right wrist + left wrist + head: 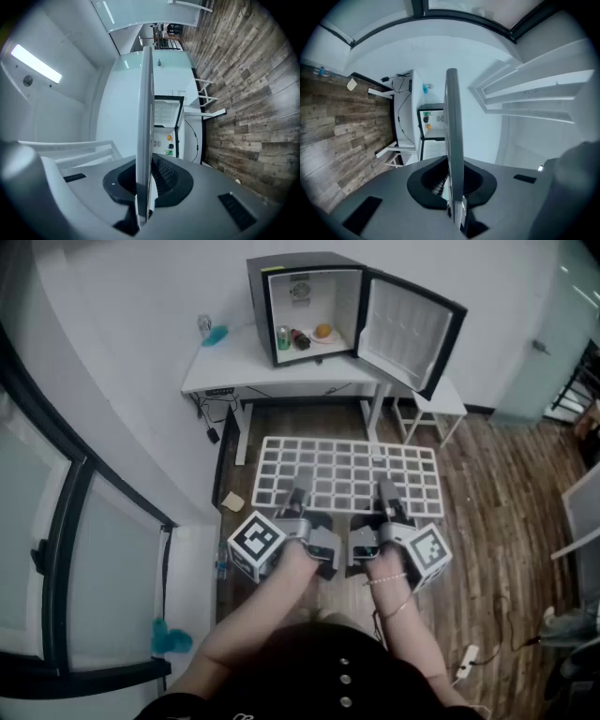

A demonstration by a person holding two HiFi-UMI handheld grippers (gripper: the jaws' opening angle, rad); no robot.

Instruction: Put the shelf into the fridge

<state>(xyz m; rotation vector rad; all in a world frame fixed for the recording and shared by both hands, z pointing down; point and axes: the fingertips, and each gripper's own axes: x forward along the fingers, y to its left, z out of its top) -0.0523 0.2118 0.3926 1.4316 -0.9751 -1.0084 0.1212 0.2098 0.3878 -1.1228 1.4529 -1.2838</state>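
I hold a white grid shelf (347, 474) flat in front of me, above the wooden floor (497, 521). My left gripper (299, 493) is clamped on its near edge, and my right gripper (386, 493) is clamped on the same edge just beside it. In each gripper view the shelf runs edge-on between the jaws, which press on it from both sides. Well ahead, a small black fridge (265, 298) stands on a white table (234, 371) with its door (408, 329) swung open to the right. Inside are a green can (283, 337) and an orange (323, 331).
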